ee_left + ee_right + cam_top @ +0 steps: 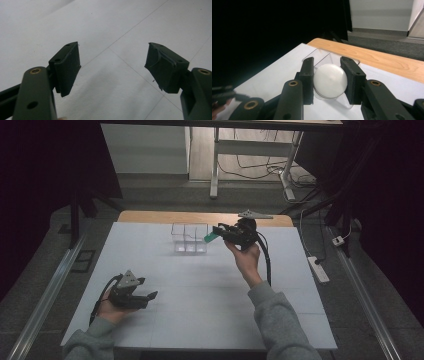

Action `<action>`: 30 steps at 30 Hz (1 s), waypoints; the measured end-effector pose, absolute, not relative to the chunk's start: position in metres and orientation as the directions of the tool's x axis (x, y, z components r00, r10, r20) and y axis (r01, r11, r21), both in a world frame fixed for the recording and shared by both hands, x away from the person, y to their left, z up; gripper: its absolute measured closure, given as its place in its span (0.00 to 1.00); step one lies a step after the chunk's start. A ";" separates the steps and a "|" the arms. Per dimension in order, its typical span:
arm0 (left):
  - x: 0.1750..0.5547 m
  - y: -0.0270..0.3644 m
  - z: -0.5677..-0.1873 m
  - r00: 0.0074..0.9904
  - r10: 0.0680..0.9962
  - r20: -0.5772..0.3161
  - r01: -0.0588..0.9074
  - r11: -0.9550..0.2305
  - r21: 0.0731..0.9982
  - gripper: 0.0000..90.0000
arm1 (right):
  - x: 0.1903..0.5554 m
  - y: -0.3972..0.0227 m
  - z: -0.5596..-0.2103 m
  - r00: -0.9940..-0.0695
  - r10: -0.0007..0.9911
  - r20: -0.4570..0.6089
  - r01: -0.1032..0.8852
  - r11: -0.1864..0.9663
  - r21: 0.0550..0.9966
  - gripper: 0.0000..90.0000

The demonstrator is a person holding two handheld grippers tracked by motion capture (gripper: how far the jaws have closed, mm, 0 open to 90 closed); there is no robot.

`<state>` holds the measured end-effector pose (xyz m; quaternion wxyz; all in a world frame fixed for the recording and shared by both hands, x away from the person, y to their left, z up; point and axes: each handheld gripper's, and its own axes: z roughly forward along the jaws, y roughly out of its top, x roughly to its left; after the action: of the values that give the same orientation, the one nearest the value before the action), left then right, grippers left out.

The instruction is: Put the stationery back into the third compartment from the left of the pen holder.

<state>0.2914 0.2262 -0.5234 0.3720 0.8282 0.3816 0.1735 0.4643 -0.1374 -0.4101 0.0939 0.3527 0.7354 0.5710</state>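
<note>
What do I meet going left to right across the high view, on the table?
Left gripper, open and empty → clear compartment box → green-tipped object held in the right gripper → white power strip on the floor beside the table.

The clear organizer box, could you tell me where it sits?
High view: the clear organizer box sits at the table's far middle, just left of the right gripper.

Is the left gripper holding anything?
No. In the left gripper view the left gripper has its jaws wide apart, with bare white table between them.
</note>
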 end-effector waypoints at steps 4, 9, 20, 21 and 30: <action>0.292 0.226 -0.524 0.653 0.758 0.004 0.501 -0.436 0.748 0.31 | 0.475 -0.134 -0.409 -0.720 0.639 0.270 0.420 0.092 0.903 0.71; 0.291 0.225 -0.524 0.656 0.754 0.006 0.499 -0.440 0.746 0.31 | 0.484 -0.130 -0.410 -0.708 0.650 0.277 0.426 0.080 0.901 0.71; 0.292 0.225 -0.525 0.662 0.749 0.008 0.499 -0.449 0.741 0.31 | 0.503 -0.114 -0.417 -0.690 0.670 0.273 0.443 0.094 0.891 0.71; 0.292 0.225 -0.525 0.663 0.749 0.009 0.499 -0.450 0.741 0.31 | 0.505 -0.113 -0.418 -0.689 0.672 0.271 0.446 0.099 0.889 0.71; 0.292 0.224 -0.525 0.664 0.747 0.012 0.496 -0.453 0.741 0.31 | 0.516 -0.104 -0.431 -0.688 0.667 0.285 0.469 0.110 0.876 0.63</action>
<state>0.2920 0.2244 -0.5251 0.3675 0.8350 0.3722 0.1710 0.5159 -0.1038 -0.4307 0.0909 0.3841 0.7394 0.5454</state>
